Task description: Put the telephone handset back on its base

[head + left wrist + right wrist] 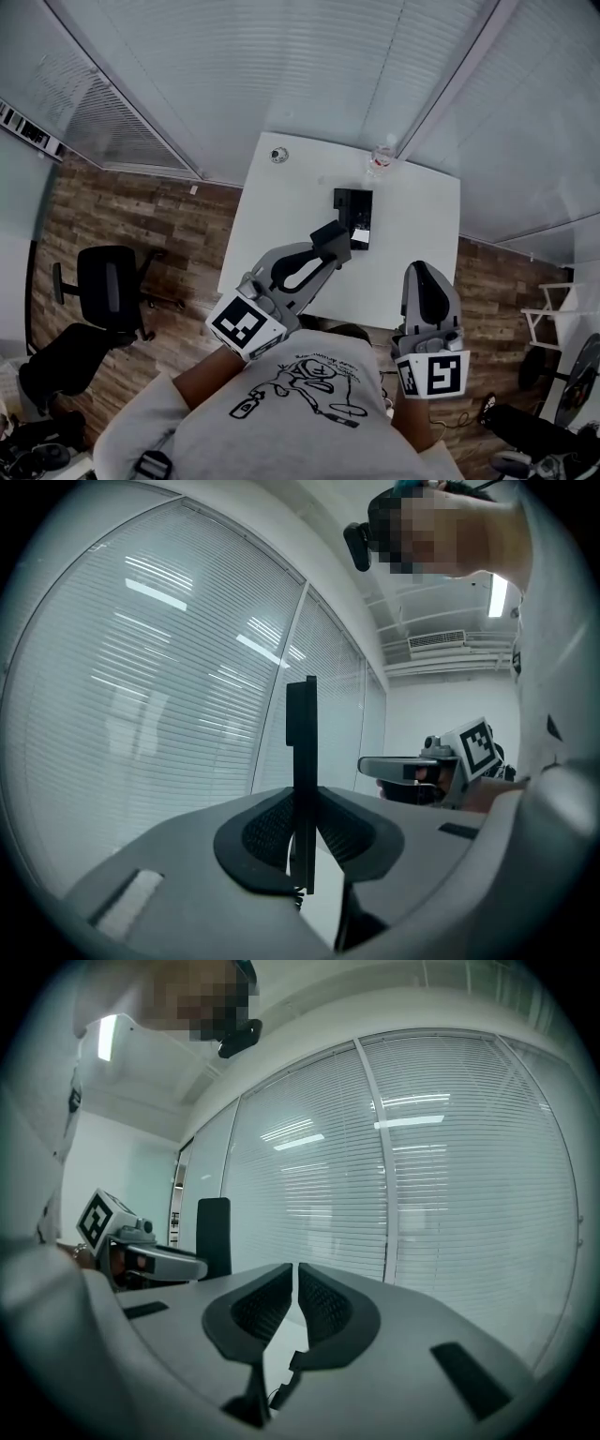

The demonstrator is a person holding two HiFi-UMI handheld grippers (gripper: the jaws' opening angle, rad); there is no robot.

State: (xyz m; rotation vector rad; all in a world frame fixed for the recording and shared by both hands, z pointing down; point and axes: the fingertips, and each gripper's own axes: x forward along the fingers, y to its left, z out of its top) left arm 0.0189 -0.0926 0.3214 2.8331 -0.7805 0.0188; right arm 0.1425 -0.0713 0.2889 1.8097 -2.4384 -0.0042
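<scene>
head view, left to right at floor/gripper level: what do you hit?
black office chair → left gripper, shut on the handset → right gripper, shut and empty. The telephone base is left out: it overlaps the left gripper's tip.

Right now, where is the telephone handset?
The handset is clamped upright in the left tool, as the left gripper view shows. In the head view that tool is over the white table, close to the black base.
</scene>
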